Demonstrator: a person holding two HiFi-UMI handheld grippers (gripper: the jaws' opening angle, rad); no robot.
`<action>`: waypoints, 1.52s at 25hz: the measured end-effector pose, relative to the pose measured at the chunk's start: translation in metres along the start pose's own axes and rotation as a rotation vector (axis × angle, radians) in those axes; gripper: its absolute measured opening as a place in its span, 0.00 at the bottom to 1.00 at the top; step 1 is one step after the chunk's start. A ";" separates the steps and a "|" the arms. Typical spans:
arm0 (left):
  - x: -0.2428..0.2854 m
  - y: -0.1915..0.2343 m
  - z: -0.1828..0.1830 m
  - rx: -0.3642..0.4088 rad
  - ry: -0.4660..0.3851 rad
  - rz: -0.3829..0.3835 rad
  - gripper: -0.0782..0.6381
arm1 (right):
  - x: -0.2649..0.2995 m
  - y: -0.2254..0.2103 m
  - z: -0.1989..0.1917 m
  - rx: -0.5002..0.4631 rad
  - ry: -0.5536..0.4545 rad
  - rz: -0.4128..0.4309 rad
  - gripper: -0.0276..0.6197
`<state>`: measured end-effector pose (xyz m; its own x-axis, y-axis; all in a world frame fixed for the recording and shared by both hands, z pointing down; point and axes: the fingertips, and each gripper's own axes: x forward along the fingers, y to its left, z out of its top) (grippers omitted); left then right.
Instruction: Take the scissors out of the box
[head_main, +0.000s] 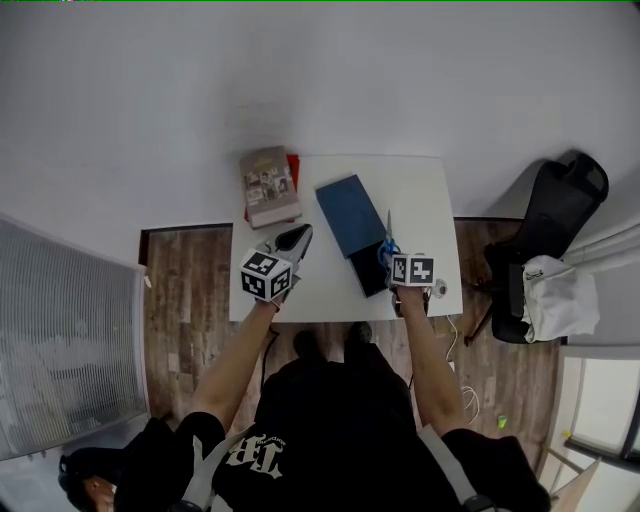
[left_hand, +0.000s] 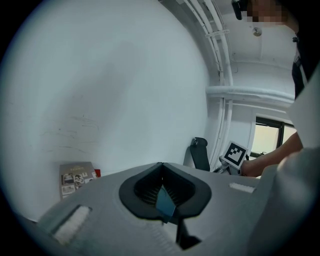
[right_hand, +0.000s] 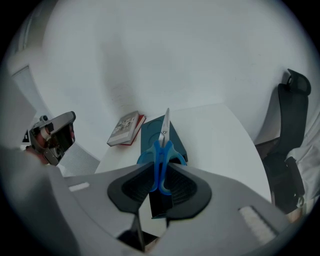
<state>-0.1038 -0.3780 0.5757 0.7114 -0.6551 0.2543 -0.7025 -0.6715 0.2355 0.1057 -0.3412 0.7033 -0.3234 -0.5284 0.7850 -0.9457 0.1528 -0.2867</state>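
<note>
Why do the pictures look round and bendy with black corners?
Left gripper view: the wide lens curves the pipes and blacks out the corners. Right gripper view: same dark rim, scissors sharp. Head view: even light, no glare on the table.

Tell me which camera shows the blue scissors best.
The right gripper view: the scissors fill its centre, blue handles clamped in the jaws of the right gripper, blades pointing away. The head view shows them small, by the dark box. The left gripper view misses them.

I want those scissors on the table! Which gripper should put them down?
Right gripper: its jaws clamp the blue-handled metal scissors above the white table. The left gripper is off to the side.
</note>
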 end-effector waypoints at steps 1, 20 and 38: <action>0.000 0.000 0.003 0.002 -0.004 0.004 0.11 | -0.001 0.002 0.004 -0.007 -0.008 0.007 0.18; 0.001 0.009 0.037 0.022 -0.061 0.041 0.11 | -0.013 0.034 0.067 -0.106 -0.117 0.093 0.18; 0.018 0.003 0.076 0.027 -0.125 0.020 0.11 | -0.039 0.039 0.118 -0.144 -0.220 0.132 0.18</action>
<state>-0.0920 -0.4182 0.5101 0.6949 -0.7055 0.1392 -0.7172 -0.6659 0.2057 0.0850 -0.4131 0.5967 -0.4440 -0.6624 0.6034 -0.8959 0.3406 -0.2853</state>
